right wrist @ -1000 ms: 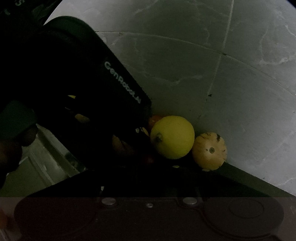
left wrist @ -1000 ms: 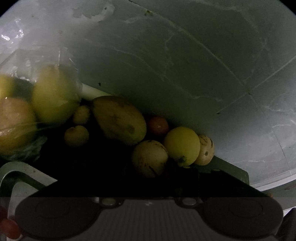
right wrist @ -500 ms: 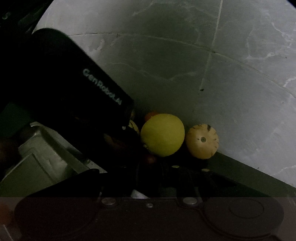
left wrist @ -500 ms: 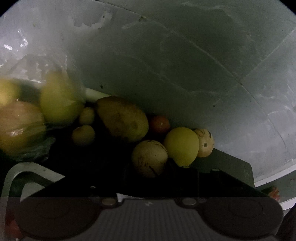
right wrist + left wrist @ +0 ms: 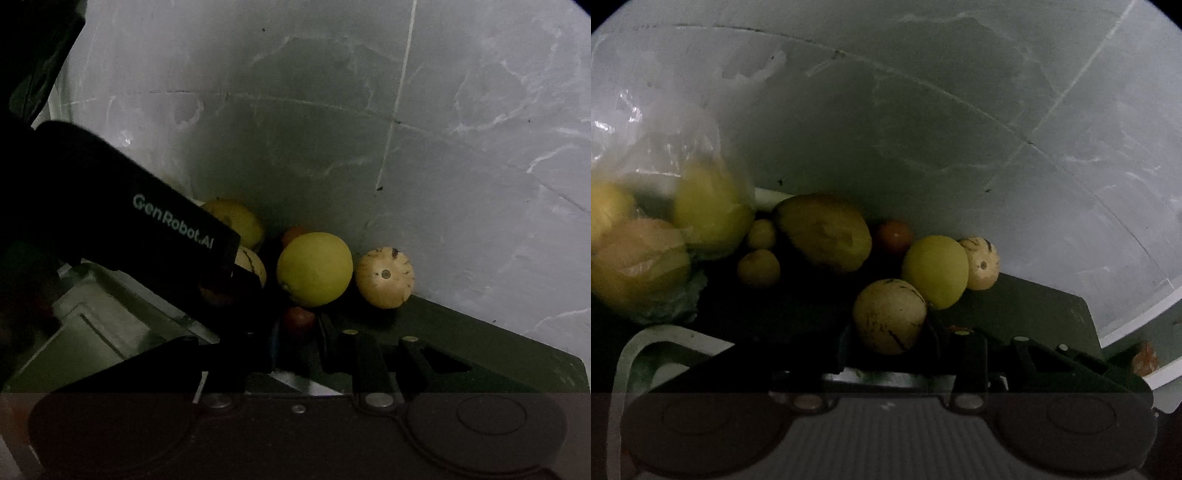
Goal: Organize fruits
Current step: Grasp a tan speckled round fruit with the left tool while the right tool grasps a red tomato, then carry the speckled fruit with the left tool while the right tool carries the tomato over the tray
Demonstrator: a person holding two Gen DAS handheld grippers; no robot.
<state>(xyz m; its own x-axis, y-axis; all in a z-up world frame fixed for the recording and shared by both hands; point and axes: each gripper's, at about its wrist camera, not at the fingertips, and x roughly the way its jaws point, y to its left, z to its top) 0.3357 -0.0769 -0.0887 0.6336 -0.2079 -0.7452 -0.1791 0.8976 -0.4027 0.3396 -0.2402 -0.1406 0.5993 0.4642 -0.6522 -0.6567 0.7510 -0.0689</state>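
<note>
Striped fruit point(image 5: 889, 316) now sits between left tongs point(image 5: 892, 341).

A yellow-green lemon point(image 5: 314, 268) is seen beside a cream melon point(image 5: 385, 277) streaked with dark stripes; a larger mango point(image 5: 824, 232) is shown in dull yellow-green; the tiled wall point(image 5: 960, 122) is veined pale grey.

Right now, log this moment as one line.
left gripper: around striped pale fruit, closure unclear | right gripper: near small red fruit, state unclear | yellow lemon: untouched
</note>
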